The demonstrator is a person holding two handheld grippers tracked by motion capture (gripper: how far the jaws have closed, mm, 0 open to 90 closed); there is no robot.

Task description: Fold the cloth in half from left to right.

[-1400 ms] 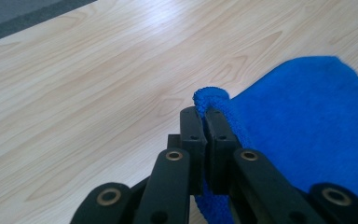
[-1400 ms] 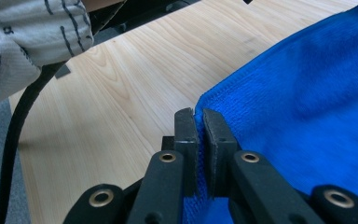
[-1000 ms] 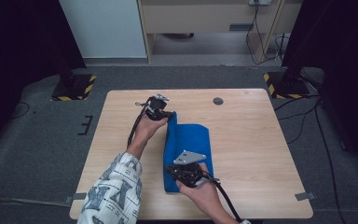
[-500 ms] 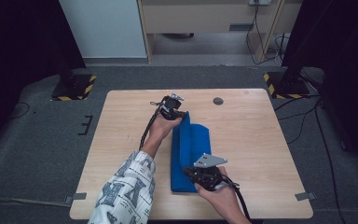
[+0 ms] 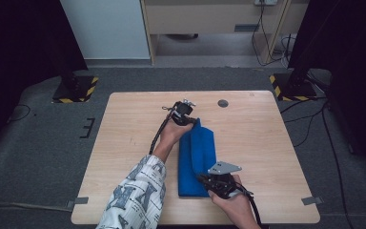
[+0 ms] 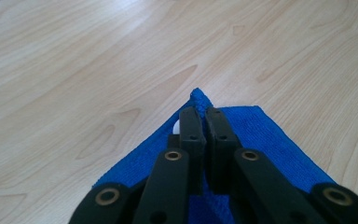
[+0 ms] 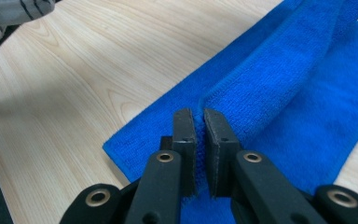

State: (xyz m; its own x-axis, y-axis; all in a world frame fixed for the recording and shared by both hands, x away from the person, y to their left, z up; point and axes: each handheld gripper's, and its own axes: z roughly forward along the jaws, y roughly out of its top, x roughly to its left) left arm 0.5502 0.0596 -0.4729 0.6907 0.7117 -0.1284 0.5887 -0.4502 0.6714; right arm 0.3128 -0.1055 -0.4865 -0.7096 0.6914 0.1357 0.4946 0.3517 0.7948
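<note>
The left gripper is pinching the far corner of the blue terry cloth towel; the right gripper is clamping its near edge.

Left claw clamped, arm extended; right claw clamped near.

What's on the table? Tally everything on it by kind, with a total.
Blue cloth: 1
Handheld grippers, left gripper and right gripper, both shut on the cloth: 2
Dark round disc in the table top: 1
Total: 4
</note>
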